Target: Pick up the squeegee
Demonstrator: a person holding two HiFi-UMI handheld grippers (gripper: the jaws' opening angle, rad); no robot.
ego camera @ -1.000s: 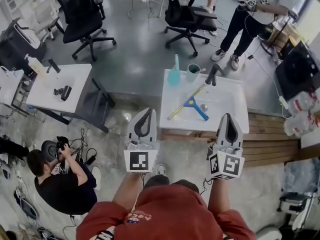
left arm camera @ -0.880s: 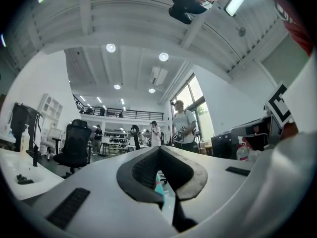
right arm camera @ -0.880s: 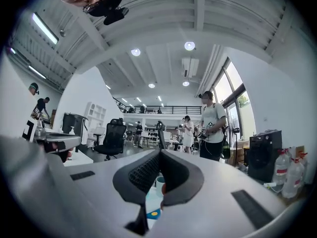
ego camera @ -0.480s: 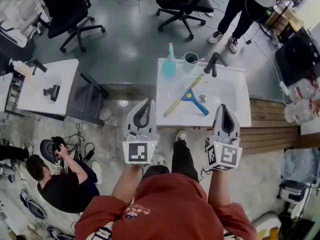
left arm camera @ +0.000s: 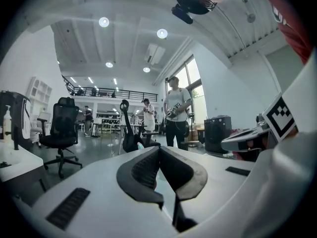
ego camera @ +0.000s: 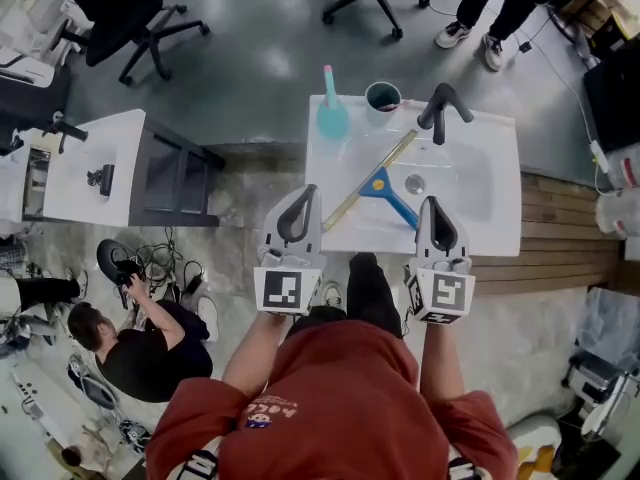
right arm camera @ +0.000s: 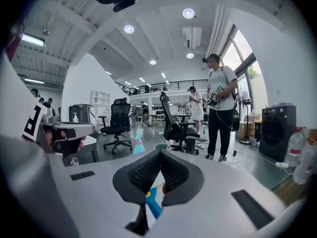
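The squeegee (ego camera: 384, 190) lies on the white sink unit (ego camera: 495, 138); it has a blue handle and a long pale yellow blade set slantwise. My left gripper (ego camera: 306, 194) hangs at the unit's near left edge, shut and empty. My right gripper (ego camera: 433, 206) is over the near edge, right of the handle, also shut with nothing in it. In the right gripper view the blue handle of the squeegee (right arm camera: 154, 204) shows just below the closed right gripper (right arm camera: 161, 155). The left gripper view shows the left gripper (left arm camera: 159, 150) closed.
On the far rim stand a blue spray bottle (ego camera: 331, 114), a green cup (ego camera: 382, 96) and a black faucet (ego camera: 441, 110). A second white table (ego camera: 95, 163) is at the left, a person crouches on the floor (ego camera: 150, 348), and office chairs (ego camera: 125, 8) stand beyond.
Both grippers have come forward and down toward the sink unit. Their tips, which hung short of its near edge, are now at that edge beside the squeegee.
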